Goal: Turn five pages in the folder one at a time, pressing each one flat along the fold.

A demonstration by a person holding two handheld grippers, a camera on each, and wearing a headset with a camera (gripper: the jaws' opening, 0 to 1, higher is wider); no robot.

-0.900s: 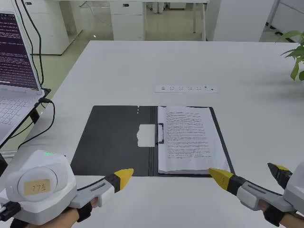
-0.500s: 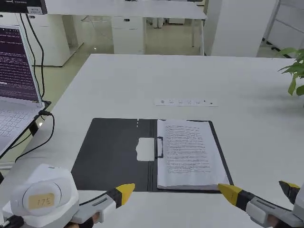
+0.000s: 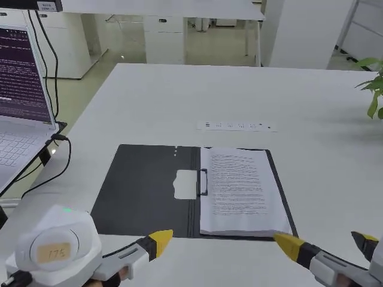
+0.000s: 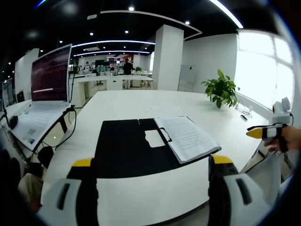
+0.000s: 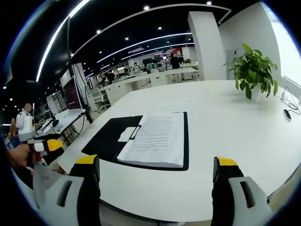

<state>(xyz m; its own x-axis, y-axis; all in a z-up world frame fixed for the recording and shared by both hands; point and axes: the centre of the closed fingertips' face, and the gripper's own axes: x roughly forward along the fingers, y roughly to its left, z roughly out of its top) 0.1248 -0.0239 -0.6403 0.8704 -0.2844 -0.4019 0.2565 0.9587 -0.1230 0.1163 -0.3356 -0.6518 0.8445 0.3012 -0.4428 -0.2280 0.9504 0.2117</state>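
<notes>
Folder (image 3: pixel 152 188) is lying open and flat on the white table (image 3: pixel 179 89), close to the near edge. Its black left cover is facing up bare. A stack of printed pages (image 3: pixel 242 188) is sitting on the right half, top sheet lying flat. A clip (image 3: pixel 203 182) is holding the stack at its inner edge by the spine, and a small white tab (image 3: pixel 185 184) is sticking out from the clip onto the left cover.

Left gripper (image 4: pixel 151 161): jaws are standing wide apart, gripping nothing. In the head view one yellow-tipped jaw is hovering just short of the folder's near left corner, not touching it. In its own view the whole folder is showing ahead between the two jaws.

Right gripper (image 3: pixel 327 241): jaws are likewise spread wide with nothing between them. The inner tip is hanging just beside the near right corner of the stack; whether it is touching the paper I cannot tell.

Surroundings: a white power strip (image 3: pixel 236 125) is lying on the table beyond the folder, well apart from it. An open laptop (image 3: pixel 21 101) is standing off to the left with text on its screen, and a black cable (image 3: pixel 63 158) is running down beside it. A green plant (image 3: pixel 374 81) is showing at the far right.
</notes>
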